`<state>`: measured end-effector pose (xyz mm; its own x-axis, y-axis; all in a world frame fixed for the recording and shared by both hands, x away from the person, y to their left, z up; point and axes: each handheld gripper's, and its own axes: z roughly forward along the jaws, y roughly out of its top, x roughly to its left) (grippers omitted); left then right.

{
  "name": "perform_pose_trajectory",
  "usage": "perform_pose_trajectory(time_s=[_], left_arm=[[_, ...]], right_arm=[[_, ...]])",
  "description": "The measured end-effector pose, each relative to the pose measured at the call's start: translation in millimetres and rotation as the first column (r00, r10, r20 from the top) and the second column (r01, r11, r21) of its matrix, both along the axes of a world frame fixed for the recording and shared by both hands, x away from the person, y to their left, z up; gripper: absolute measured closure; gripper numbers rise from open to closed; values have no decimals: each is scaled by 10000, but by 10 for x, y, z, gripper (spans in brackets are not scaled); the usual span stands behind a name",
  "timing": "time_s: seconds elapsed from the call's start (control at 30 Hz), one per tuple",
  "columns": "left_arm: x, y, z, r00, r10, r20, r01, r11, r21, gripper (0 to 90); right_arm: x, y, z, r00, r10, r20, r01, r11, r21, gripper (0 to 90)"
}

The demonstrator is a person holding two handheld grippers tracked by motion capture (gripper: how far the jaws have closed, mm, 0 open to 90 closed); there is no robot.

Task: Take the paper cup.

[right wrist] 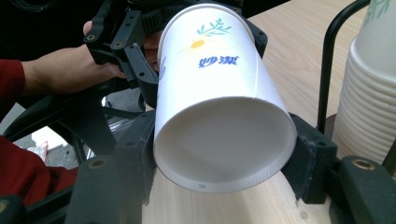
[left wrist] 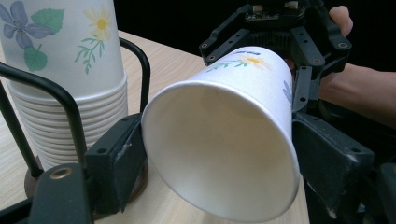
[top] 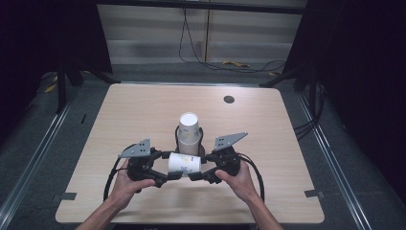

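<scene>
Both the left gripper (top: 165,176) and right gripper (top: 198,175) clamp a sideways paper cup (top: 184,164) near the tabletop's (top: 268,143) front edge.

- A paper cup (right wrist: 219,93), lying on its side, is being clamped at its base end by the right claw (right wrist: 224,158).
- Its far end is being gripped by the left claw (right wrist: 140,42).
- A cup stack (right wrist: 371,88) is being kept in a wire holder (right wrist: 329,60) on the desk (right wrist: 299,42).
</scene>
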<state>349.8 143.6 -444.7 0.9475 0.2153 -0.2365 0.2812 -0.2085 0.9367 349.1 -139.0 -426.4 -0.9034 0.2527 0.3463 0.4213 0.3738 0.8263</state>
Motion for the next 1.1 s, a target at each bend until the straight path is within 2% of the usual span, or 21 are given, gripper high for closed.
perform_pose_trajectory(time_s=[0.1,0.23,0.37,0.67,0.7,0.87,0.93,1.1], left_arm=[[-7,11,9,9999,-42,145,42,10000,41,222],[-17,21,22,9996,11,272,-7,9998,-180,239],[-22,16,19,9995,-9,331,11,10000,-32,248],[-23,26,19,9992,23,387,-23,10000,-10,260],[-22,32,20,9992,47,408,-48,10000,32,259],[-9,63,14,9993,140,351,-140,9999,-4,259],[-4,83,10,9991,141,389,-142,9999,12,259],[19,146,7,9991,320,294,-321,9995,31,259]], right_arm=[[-2,-2,-3,10000,53,-30,-53,10000,-28,355],[6,13,-18,10000,-42,-83,40,9997,-236,312],[4,40,-30,9999,-152,-53,149,9980,-609,284],[12,43,-42,9994,-342,-31,338,9965,-763,221],[13,41,-42,9991,-428,-22,425,9960,-787,194],[3,26,-27,9976,-675,146,685,9935,-904,173],[-3,17,-19,9954,-885,363,920,9895,-1117,157],[-1,-29,9,9906,-1273,508,1317,9867,-955,139]])
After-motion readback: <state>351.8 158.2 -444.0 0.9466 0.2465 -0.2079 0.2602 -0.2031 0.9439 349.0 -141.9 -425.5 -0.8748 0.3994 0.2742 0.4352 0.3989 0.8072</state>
